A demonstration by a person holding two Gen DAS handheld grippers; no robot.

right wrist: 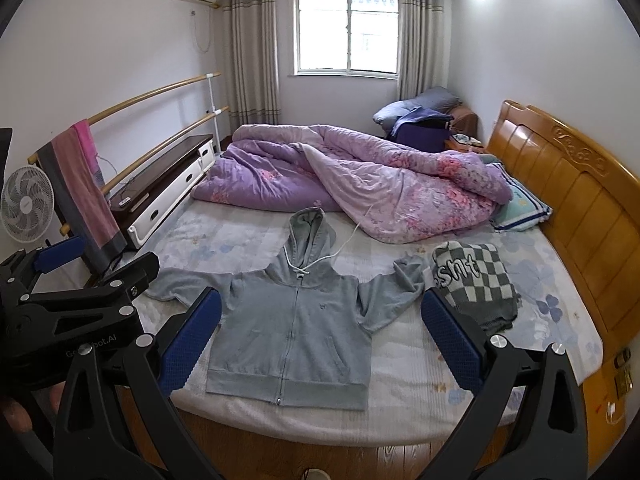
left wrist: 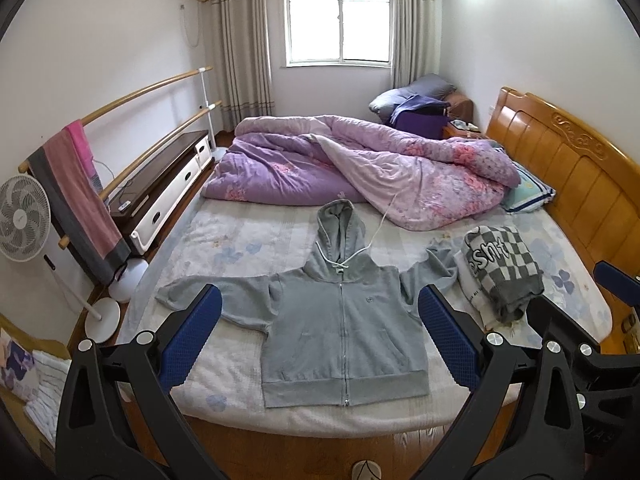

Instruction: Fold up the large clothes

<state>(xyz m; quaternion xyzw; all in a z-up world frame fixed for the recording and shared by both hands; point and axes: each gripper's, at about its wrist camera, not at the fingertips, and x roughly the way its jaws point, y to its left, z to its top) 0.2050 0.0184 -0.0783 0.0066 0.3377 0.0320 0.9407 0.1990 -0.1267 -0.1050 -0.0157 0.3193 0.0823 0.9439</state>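
A grey zip hoodie (left wrist: 340, 332) lies flat and face up on the bed, hood away from me, both sleeves spread out sideways; it also shows in the right wrist view (right wrist: 292, 328). My left gripper (left wrist: 320, 340) is open and empty, held above the bed's near edge in front of the hoodie. My right gripper (right wrist: 320, 340) is open and empty at about the same height, just to the right. Neither touches the cloth. The hoodie's right sleeve end (left wrist: 440, 260) is bunched against a folded garment.
A folded green-and-white checked sweater (left wrist: 504, 268) lies right of the hoodie. A purple floral quilt (left wrist: 360, 164) is heaped across the far half of the bed. A wooden headboard (left wrist: 560, 168) is on the right. A fan (left wrist: 20, 218) and towel rail (left wrist: 80, 184) stand left.
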